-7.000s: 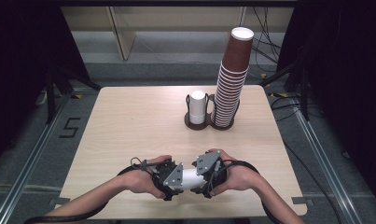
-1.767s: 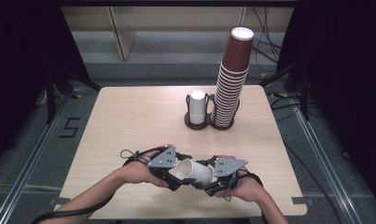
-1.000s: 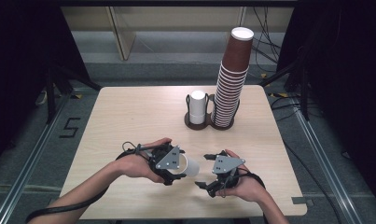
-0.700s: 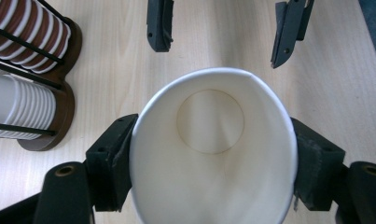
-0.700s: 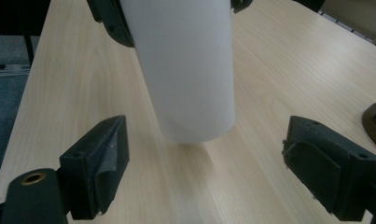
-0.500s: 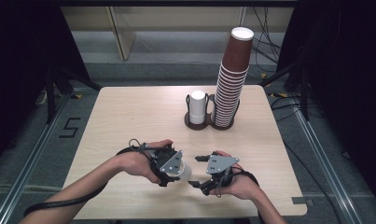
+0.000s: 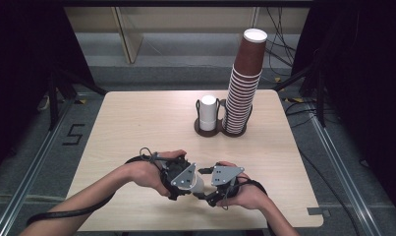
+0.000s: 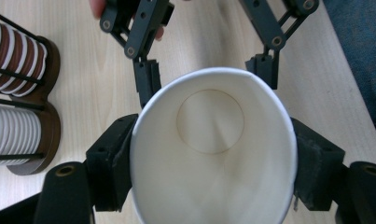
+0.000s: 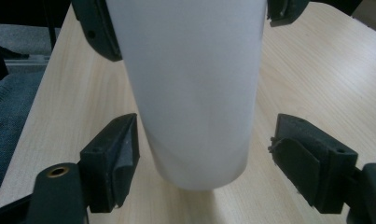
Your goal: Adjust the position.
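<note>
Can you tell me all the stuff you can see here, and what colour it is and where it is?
White paper cup: one, white, near the table's front edge, squeezed between the left gripper's jaws, its base pointing at the right gripper.
Tall stack of brown paper cups: one stack, brown with white rims, far right part of the table in a holder.
Short stack of white paper cups: one stack, white, just left of the brown stack.
Dark round cup holder: one, dark brown, under both stacks.
Light wooden table: one, pale wood.
Left gripper: black, shut on the cup.
Right gripper: black, jaws open around the cup's base.
</note>
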